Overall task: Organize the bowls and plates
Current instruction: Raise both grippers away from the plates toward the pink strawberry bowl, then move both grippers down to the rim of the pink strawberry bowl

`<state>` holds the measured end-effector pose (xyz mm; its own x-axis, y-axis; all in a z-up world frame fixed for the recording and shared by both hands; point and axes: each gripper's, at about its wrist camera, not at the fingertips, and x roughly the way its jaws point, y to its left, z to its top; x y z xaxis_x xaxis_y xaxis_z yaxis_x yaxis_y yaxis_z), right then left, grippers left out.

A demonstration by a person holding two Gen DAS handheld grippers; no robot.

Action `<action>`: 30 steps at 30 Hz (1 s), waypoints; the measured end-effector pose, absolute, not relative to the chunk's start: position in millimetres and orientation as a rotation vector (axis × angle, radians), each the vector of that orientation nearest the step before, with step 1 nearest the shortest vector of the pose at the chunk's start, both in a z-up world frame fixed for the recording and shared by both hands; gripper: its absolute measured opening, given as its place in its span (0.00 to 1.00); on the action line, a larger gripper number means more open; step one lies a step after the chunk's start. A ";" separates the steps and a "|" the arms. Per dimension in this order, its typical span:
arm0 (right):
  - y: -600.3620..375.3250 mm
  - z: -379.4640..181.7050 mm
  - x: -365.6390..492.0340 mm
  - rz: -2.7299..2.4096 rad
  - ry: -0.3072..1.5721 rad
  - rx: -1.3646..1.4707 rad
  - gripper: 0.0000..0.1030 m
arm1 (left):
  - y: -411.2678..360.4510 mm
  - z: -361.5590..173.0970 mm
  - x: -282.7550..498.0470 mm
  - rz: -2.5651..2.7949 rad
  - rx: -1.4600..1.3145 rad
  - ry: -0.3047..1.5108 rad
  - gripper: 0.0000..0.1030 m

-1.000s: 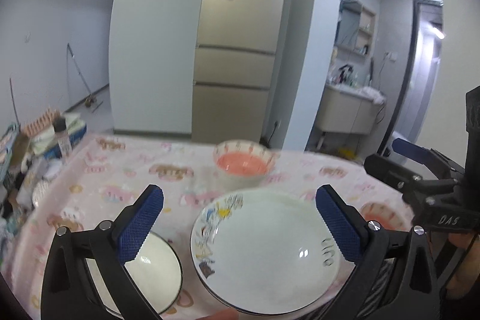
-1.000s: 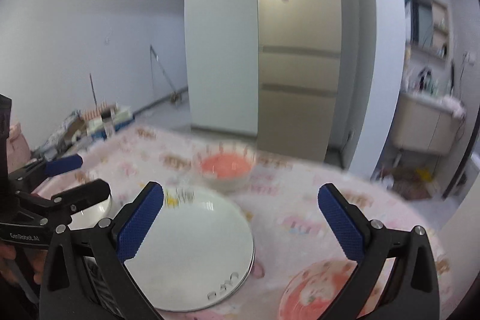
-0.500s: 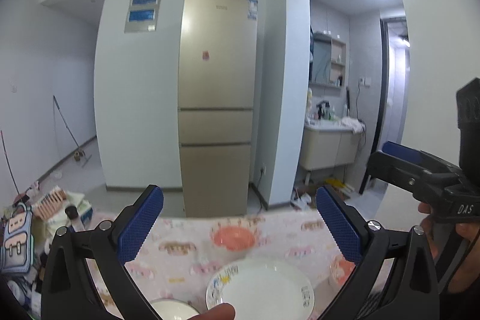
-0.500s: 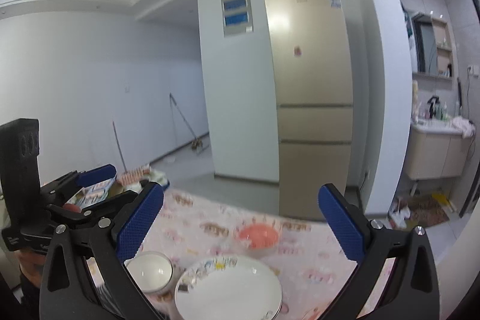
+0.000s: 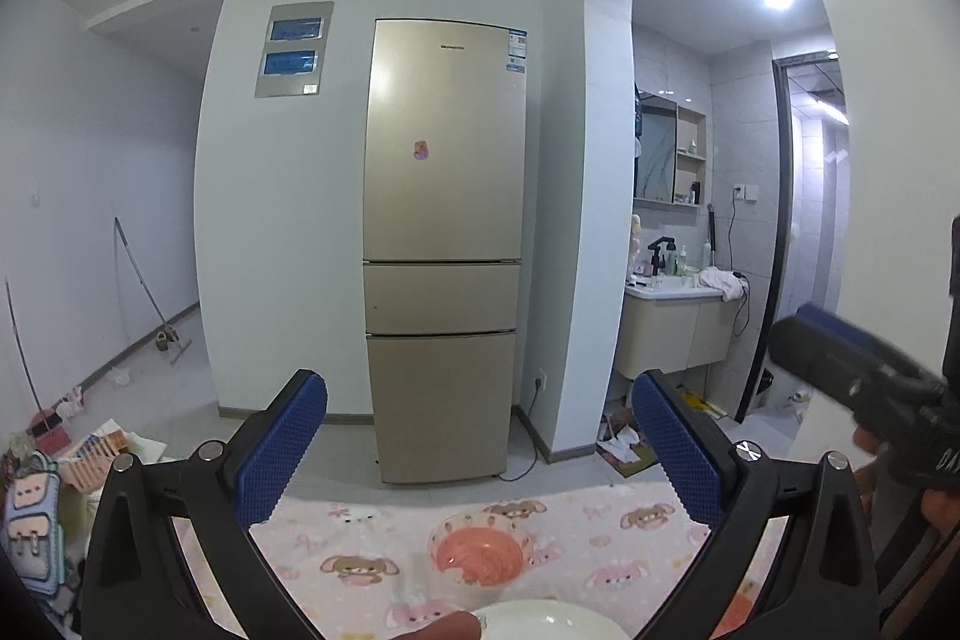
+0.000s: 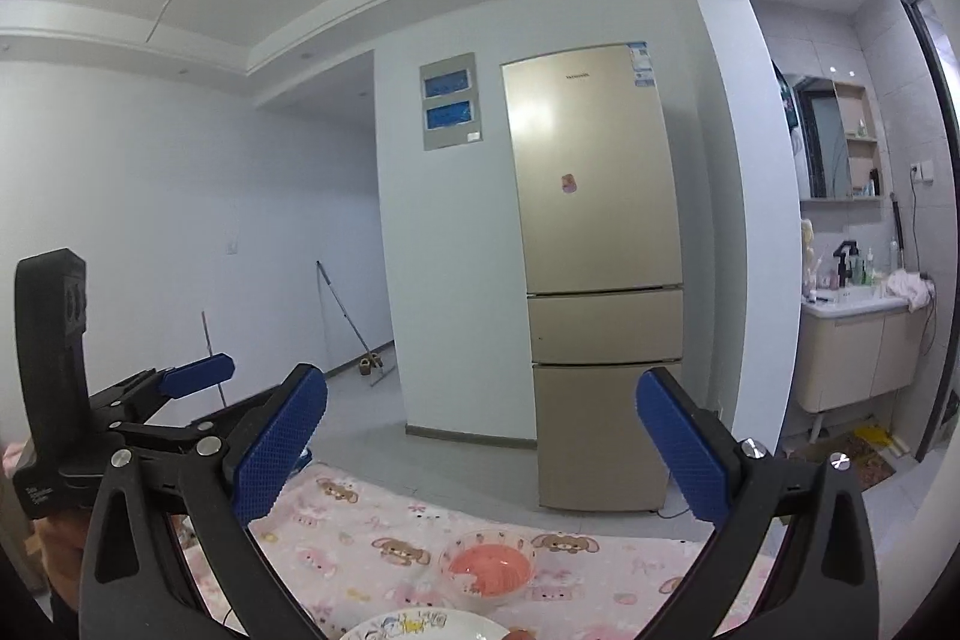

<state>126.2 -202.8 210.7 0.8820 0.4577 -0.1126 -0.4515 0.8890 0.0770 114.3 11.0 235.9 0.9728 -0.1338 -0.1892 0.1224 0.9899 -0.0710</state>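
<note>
Both views have tilted upward — white plate (image 5: pixel 543 617) now only at the bottom edge, small white bowl gone from view.

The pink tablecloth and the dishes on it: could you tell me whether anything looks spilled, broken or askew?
Nothing stands out. The pink bowl sits upright on the tablecloth, and the white plate's visible rim looks intact; most of it is out of frame.

Little readable text in either view

On the right gripper (image 5: pixel 888 388), seen at the left wrist view's right edge, white letters "DA" show before the frame cuts them off. The gold fridge (image 5: pixel 444 244) carries a small brand word across its top front and a blue-and-white label sticker (image 5: pixel 517 49) at its upper right corner, both too small to read. White print on the left gripper (image 6: pixel 198 382) body in the right wrist view is also illegible.
</note>
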 end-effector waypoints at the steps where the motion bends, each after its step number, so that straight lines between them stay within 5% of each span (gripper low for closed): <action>1: -201.5 207.4 130.4 0.473 0.136 0.043 1.00 | 12.2 229.8 123.1 -0.133 -0.074 0.211 1.00; 13: -164.6 133.3 185.0 0.375 0.291 -0.266 1.00 | 11.3 144.4 205.6 -0.079 -0.079 0.464 1.00; 30: -228.0 28.8 287.9 0.437 0.625 0.261 1.00 | 20.7 48.0 279.1 -0.135 -0.260 0.779 1.00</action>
<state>287.9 -228.0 28.8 0.7246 0.4685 -0.5055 -0.3137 0.8773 0.3633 279.1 20.7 48.0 0.7050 -0.2153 -0.6757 0.0241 0.9596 -0.2805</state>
